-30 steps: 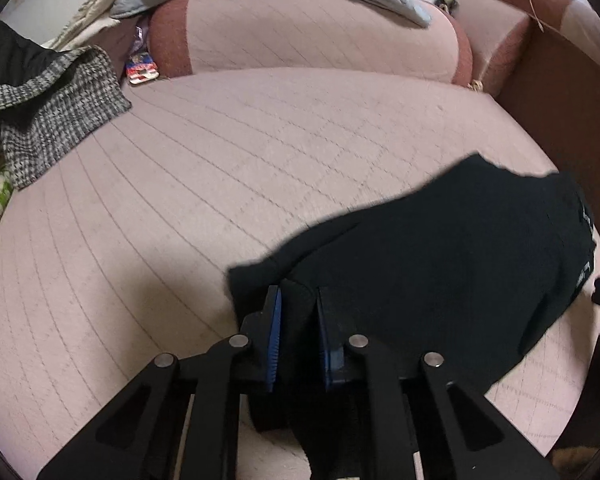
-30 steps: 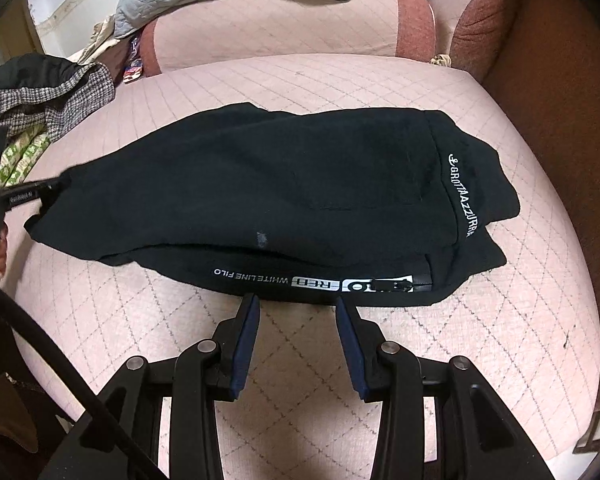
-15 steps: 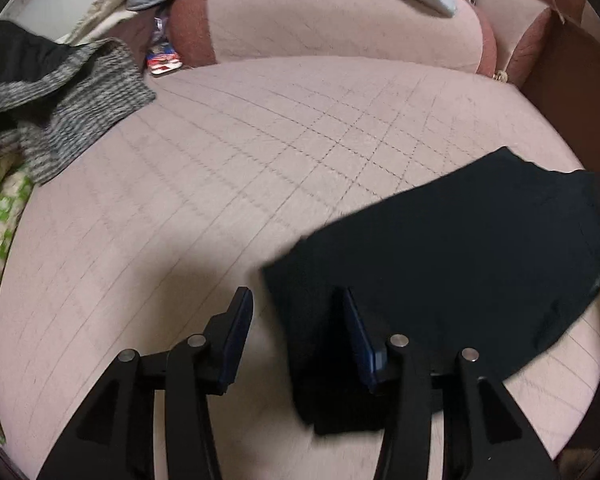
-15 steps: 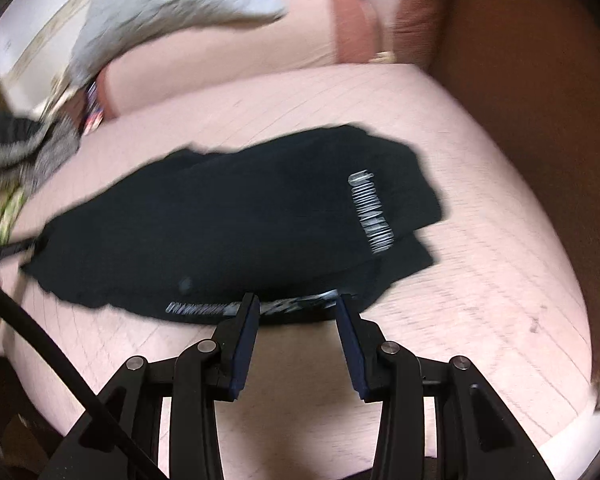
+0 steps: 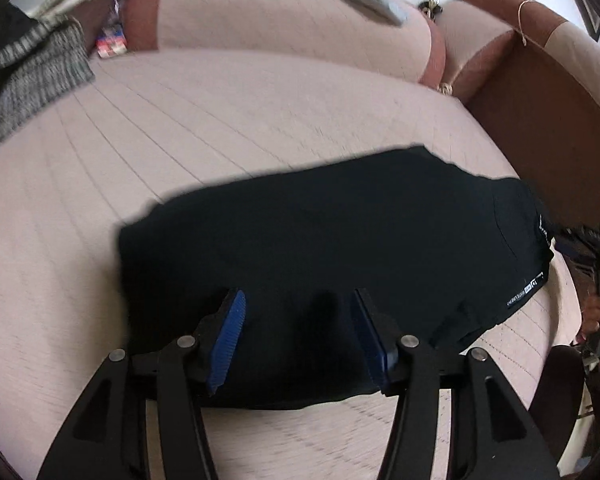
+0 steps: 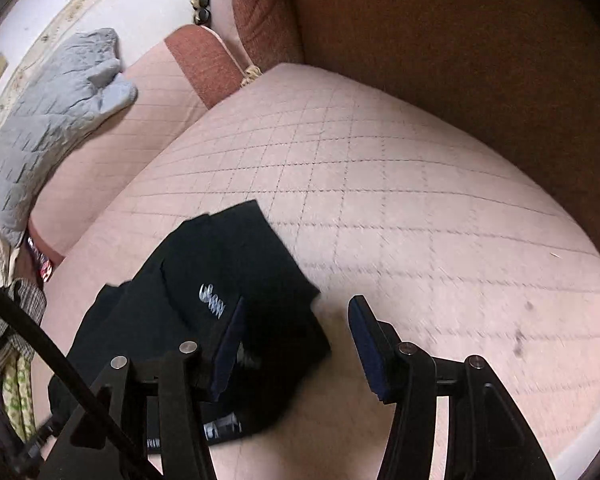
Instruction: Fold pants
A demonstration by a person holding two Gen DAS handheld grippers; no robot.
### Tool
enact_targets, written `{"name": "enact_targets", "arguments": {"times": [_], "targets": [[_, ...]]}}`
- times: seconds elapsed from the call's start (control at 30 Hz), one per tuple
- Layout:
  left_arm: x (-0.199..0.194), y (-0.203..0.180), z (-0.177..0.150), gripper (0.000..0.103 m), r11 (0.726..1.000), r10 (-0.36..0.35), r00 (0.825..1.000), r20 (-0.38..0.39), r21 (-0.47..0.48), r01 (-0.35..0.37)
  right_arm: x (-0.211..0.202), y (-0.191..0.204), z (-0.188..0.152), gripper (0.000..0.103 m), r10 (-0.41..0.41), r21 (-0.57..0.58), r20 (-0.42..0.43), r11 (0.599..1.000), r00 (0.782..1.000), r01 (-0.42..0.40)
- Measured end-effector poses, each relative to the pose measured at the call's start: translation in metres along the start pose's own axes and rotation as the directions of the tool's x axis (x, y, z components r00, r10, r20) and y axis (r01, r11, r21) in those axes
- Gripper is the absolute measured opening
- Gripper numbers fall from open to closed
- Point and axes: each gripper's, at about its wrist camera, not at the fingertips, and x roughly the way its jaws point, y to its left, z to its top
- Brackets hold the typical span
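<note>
Two tongs, neither pinching anything right now. The black pants lie folded flat on the pink quilted sofa seat, long axis running 9 to 3 in the left view. The left tongs hover right over the near edge, jaws opening, cloth below but unpinched. The right tongs are spread at the logo end, pants off toward 9. Left looks nearer to me.

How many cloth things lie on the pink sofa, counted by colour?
Black: 1, the folded black pants
Pale grey-blue: 1, the quilted blanket on the backrest
Grey: 1, the checked woven garment at the left edge
Total: 3
</note>
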Motion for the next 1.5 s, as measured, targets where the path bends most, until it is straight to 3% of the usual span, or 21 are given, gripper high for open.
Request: {"name": "enact_targets", "arguments": {"times": [0.07, 0.13, 0.27, 0.37, 0.47, 0.53, 0.6, 0.63, 0.77, 0.83, 0.87, 0.93, 1.03, 1.07, 1.17, 1.2, 1.3, 1.33, 1.4, 1.43, 1.5], "targets": [[0.008, -0.009, -0.004, 0.054, 0.999, 0.032, 0.999, -0.014, 0.027, -0.031, 0.015, 0.0, 0.005, 0.016, 0.05, 0.033, -0.053, 0.998, 0.997, -0.048], [0.009, -0.015, -0.008, 0.054, 0.996, 0.062, 0.998, -0.022, 0.06, -0.061, 0.012, -0.002, 0.006, 0.011, 0.102, 0.076, -0.074, 0.992, 0.992, -0.096], [0.007, -0.012, -0.007, 0.054, 0.996, 0.058, 0.997, -0.046, 0.069, -0.055, -0.023, -0.006, -0.001, 0.008, 0.226, 0.134, -0.053, 0.967, 0.973, -0.218], [0.008, -0.01, -0.009, 0.054, 0.996, 0.05, 0.997, -0.053, 0.07, -0.047, -0.047, -0.02, -0.007, 0.008, 0.251, 0.165, -0.033, 0.956, 0.967, -0.242], [0.008, -0.011, -0.01, 0.054, 0.995, 0.061, 0.997, -0.052, 0.083, -0.056, -0.04, -0.031, -0.013, 0.008, 0.167, 0.168, -0.059, 0.973, 0.984, -0.156], [0.009, -0.014, -0.011, 0.054, 0.991, 0.082, 0.994, -0.067, 0.107, -0.075, -0.027, -0.034, -0.016, 0.008, 0.051, 0.142, -0.087, 0.989, 0.995, -0.038], [0.007, -0.017, -0.012, 0.054, 0.986, 0.104, 0.991, -0.083, 0.136, -0.092, -0.019, -0.034, -0.017, 0.012, -0.152, 0.087, -0.092, 0.983, 0.984, 0.16], [0.004, -0.016, -0.013, 0.054, 0.985, 0.111, 0.99, -0.089, 0.142, -0.098, -0.02, -0.034, -0.018, 0.012, -0.171, 0.083, -0.077, 0.981, 0.982, 0.177], [-0.024, -0.006, -0.015, 0.054, 0.993, 0.067, 0.995, -0.07, 0.104, -0.06, -0.052, -0.004, -0.026, 0.015, -0.128, -0.013, 0.046, 0.992, 0.991, 0.129], [-0.037, -0.007, -0.013, 0.054, 0.996, 0.018, 0.999, -0.031, 0.087, -0.016, -0.063, 0.022, -0.036, 0.032, 0.021, -0.086, 0.046, 0.996, 0.999, -0.017], [-0.04, -0.007, -0.011, 0.054, 0.997, 0.001, 1.0, -0.015, 0.081, 0.001, -0.063, 0.033, -0.04, 0.048, 0.094, -0.11, 0.018, 0.99, 0.995, -0.092], [-0.038, -0.013, -0.006, 0.054, 0.997, -0.015, 1.0, 0.001, 0.073, 0.015, -0.053, 0.063, -0.053, 0.051, 0.244, -0.157, -0.082, 0.954, 0.966, -0.254], [-0.019, -0.029, 0.001, 0.054, 0.995, -0.023, 1.0, -0.016, 0.096, 0.025, -0.035, 0.118, -0.074, 0.048, 0.233, -0.287, -0.144, 0.92, 0.962, -0.266], [-0.011, -0.032, 0.003, 0.054, 0.995, -0.024, 0.999, -0.023, 0.099, 0.026, -0.029, 0.132, -0.08, 0.042, 0.23, -0.312, -0.16, 0.911, 0.96, -0.271], [0.011, -0.046, 0.002, 0.054, 0.991, 0.054, 0.997, -0.047, 0.129, -0.047, -0.004, 0.178, -0.094, 0.039, 0.238, -0.365, -0.193, 0.883, 0.952, -0.295], [0.018, -0.051, -0.003, 0.054, 0.982, 0.109, 0.992, -0.06, 0.16, -0.099, 0.006, 0.191, -0.098, 0.038, 0.219, -0.402, -0.189, 0.872, 0.957, -0.279], [0.014, -0.06, -0.021, 0.056, 0.954, 0.175, 0.984, -0.029, 0.25, -0.163, 0.034, 0.21, -0.133, 0.035, 0.101, -0.512, -0.251, 0.83, 0.963, -0.221], [0.009, -0.06, -0.029, 0.06, 0.944, 0.193, 0.981, -0.021, 0.278, -0.18, 0.031, 0.21, -0.147, 0.034, 0.066, -0.57, -0.219, 0.801, 0.973, -0.182], [-0.006, -0.05, -0.042, 0.072, 0.942, 0.19, 0.982, 0.004, 0.28, -0.183, 0.017, 0.216, -0.175, 0.034, -0.013, -0.725, -0.107, 0.686, 0.994, -0.069], [-0.008, -0.042, -0.047, 0.074, 0.948, 0.177, 0.984, -0.009, 0.27, -0.168, 0.012, 0.217, -0.183, 0.035, -0.04, -0.754, -0.086, 0.656, 0.996, -0.039], [-0.019, -0.028, -0.059, 0.074, 0.957, 0.135, 0.991, 0.006, 0.256, -0.132, 0.006, 0.208, -0.194, 0.049, -0.093, -0.774, -0.082, 0.633, 0.992, -0.005]]}}
